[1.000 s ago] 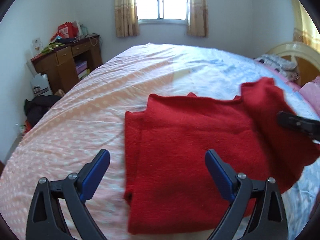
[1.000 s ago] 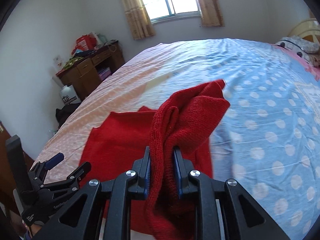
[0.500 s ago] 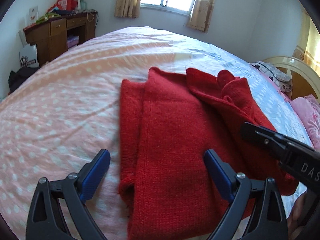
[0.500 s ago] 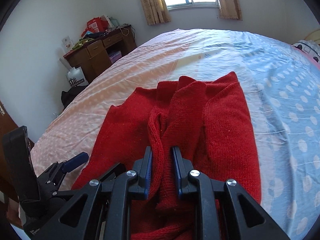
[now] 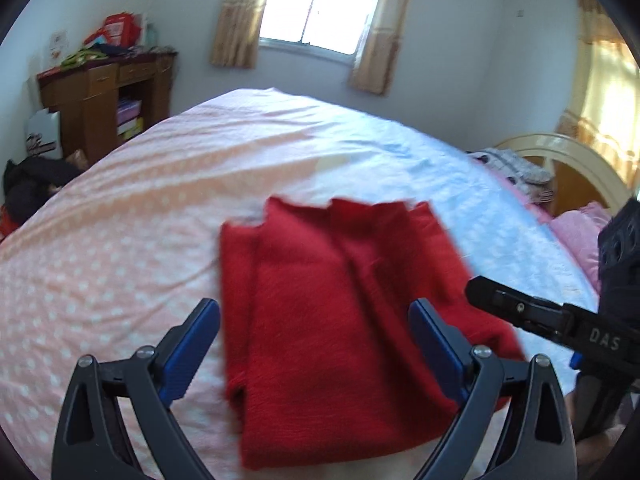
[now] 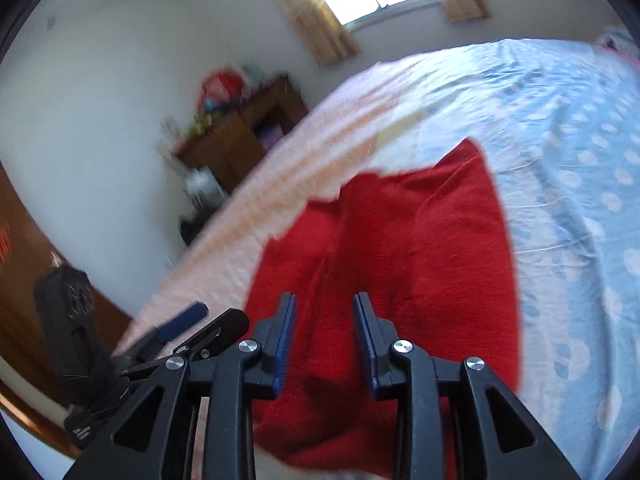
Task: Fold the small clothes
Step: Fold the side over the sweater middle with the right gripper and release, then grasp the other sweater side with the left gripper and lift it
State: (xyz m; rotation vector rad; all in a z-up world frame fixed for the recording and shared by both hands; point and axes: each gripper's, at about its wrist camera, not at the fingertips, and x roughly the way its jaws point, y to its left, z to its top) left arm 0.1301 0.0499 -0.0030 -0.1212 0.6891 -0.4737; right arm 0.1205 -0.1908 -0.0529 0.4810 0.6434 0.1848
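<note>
A red knitted garment (image 5: 336,304) lies folded into a rough rectangle on the bed, near its front edge; it also shows in the right wrist view (image 6: 404,264). My left gripper (image 5: 314,340) is wide open and empty, held just above the garment's near half. My right gripper (image 6: 325,340) is partly open, with nothing between its pads, over the garment's near edge. The right gripper's black body shows at the right of the left wrist view (image 5: 552,316). The left gripper shows at lower left in the right wrist view (image 6: 188,328).
The bed sheet is pink with white dots on the left (image 5: 120,240) and blue on the right (image 6: 580,184). A wooden desk (image 5: 104,100) with clutter stands by the left wall. Pillows and a headboard (image 5: 560,160) are at the right.
My right gripper laid the lifted flap over the garment, opened and let it go. The garment now lies flat and folded. My left gripper stayed open.
</note>
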